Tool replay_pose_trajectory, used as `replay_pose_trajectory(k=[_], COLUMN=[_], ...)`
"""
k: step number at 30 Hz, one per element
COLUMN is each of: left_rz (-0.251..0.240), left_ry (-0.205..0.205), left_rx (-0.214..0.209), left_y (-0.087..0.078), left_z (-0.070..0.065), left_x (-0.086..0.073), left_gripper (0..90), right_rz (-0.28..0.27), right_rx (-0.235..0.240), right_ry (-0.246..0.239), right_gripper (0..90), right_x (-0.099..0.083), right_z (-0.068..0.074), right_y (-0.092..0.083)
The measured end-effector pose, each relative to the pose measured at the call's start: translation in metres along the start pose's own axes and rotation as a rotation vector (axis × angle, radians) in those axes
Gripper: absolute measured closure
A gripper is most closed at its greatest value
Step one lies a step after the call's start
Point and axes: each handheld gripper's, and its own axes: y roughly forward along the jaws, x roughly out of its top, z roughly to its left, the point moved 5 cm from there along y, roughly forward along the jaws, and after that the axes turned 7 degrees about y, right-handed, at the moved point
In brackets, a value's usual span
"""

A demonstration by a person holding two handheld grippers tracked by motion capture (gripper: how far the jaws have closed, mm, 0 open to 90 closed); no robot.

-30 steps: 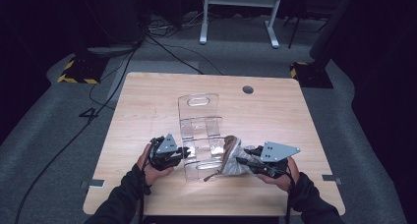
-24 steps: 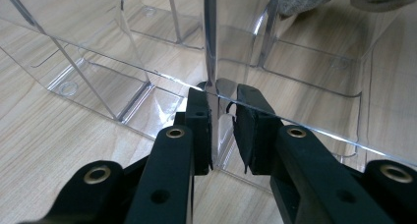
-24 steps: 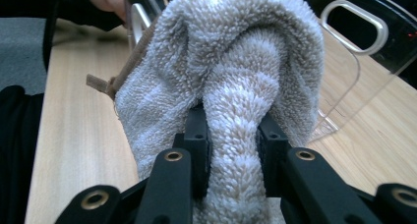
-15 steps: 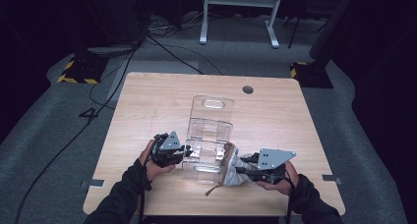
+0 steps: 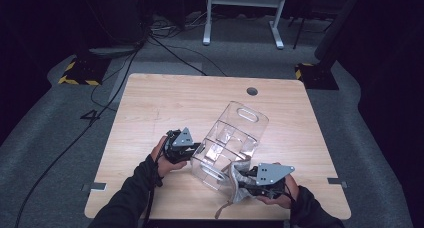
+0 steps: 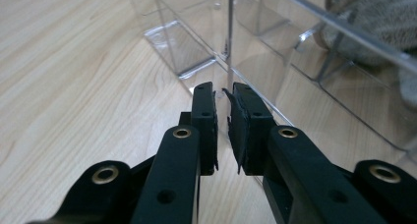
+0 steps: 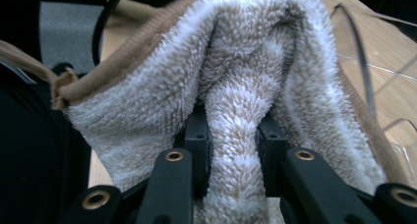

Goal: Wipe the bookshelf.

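Note:
A clear plastic organizer with dividers and a handle slot lies slantwise on the wooden table. My left gripper is at its near left corner. In the left gripper view the left gripper has just been closing, and its jaws pinch the organizer's thin wall edge. My right gripper is by the organizer's near end, shut on a fluffy beige-and-white towel. In the right gripper view the towel bulges up around the right gripper, with a fold squeezed between the jaws.
A round cable hole sits near the table's far edge. Beyond the table, black cables cross the grey floor, with a white frame and a yellow-striped foot. The near table edge lies just below both hands.
The organizer has swung from square to slantwise, its handle end going right. The right gripper and towel moved toward the near edge. The left gripper shifted slightly right with the organizer's corner.

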Motion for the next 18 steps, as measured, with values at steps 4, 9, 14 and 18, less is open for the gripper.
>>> replay_pose_trajectory(k=[4,9,14,18], left_rz=[-0.005,0.015,0.051,0.095], left_ry=[-0.020,-0.087,-0.099,-0.068], left_rx=[0.040,0.097,0.129,0.102], left_y=[-0.005,-0.026,-0.041,-0.041], left_z=[0.004,0.005,-0.009,-0.028], left_x=[0.000,-0.011,-0.031,-0.045], left_gripper=[72.3,56.7,41.5,35.5], right_rz=[0.013,0.043,0.063,0.076], right_rx=[-0.060,-0.128,-0.186,-0.188], right_ry=[0.016,0.029,0.007,0.004], right_gripper=[73.4,73.5,73.5,73.1], right_x=[-0.009,-0.021,-0.027,-0.031], right_z=[0.000,-0.002,-0.001,0.001], right_y=[0.009,0.018,0.026,0.032])
